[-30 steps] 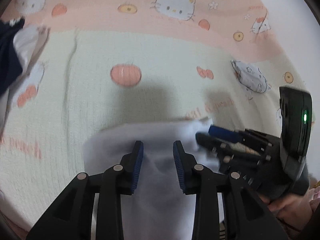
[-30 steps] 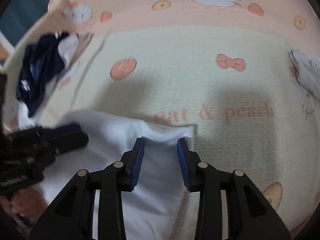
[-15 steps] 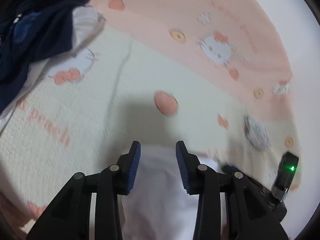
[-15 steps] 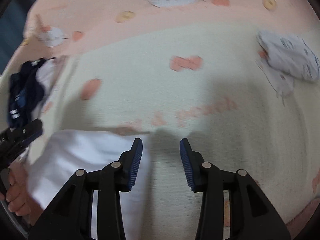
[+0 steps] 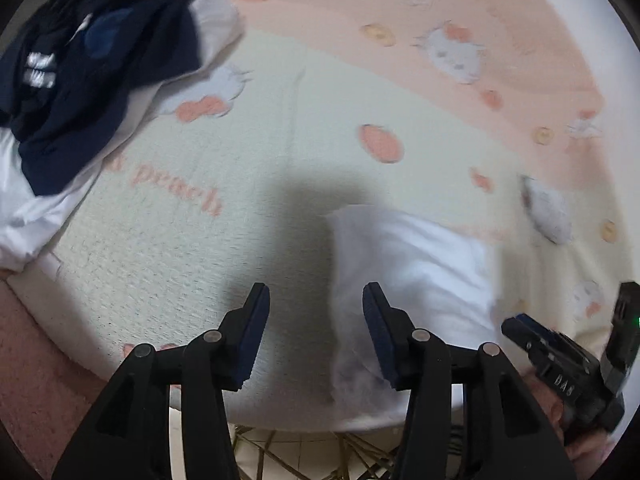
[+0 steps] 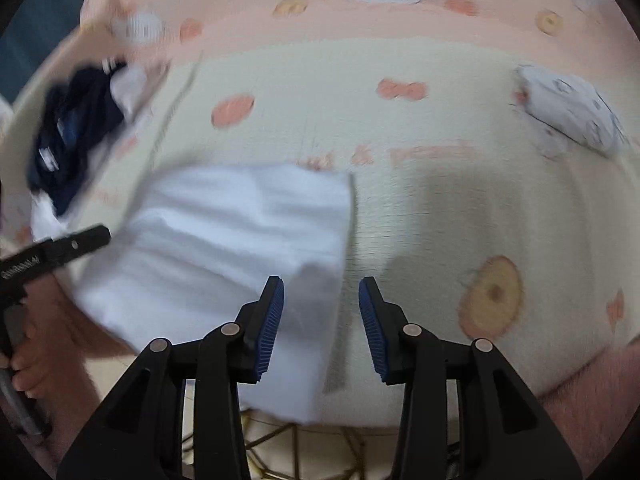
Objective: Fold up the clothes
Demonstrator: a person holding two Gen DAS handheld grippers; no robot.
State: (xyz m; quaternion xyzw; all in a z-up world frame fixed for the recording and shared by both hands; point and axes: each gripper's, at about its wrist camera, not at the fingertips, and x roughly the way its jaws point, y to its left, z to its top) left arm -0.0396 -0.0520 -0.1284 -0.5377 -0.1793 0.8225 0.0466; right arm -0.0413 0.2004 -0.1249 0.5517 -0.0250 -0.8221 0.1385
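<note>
A folded white garment lies on the Hello Kitty blanket near the front edge; it also shows in the right wrist view. My left gripper is open and empty, above the garment's left edge. My right gripper is open and empty, above the garment's right front corner. The right gripper shows at the lower right of the left wrist view. The left gripper shows at the left of the right wrist view. A pile of dark navy and white clothes lies at the far left, also in the right wrist view.
A small folded white patterned cloth lies at the right of the blanket; it also shows in the left wrist view. The blanket's front edge runs just below both grippers, with floor beneath.
Both grippers have let go of the white garment and drawn back and up. The left camera swung left, bringing the navy pile into view. The garment lies flat.
</note>
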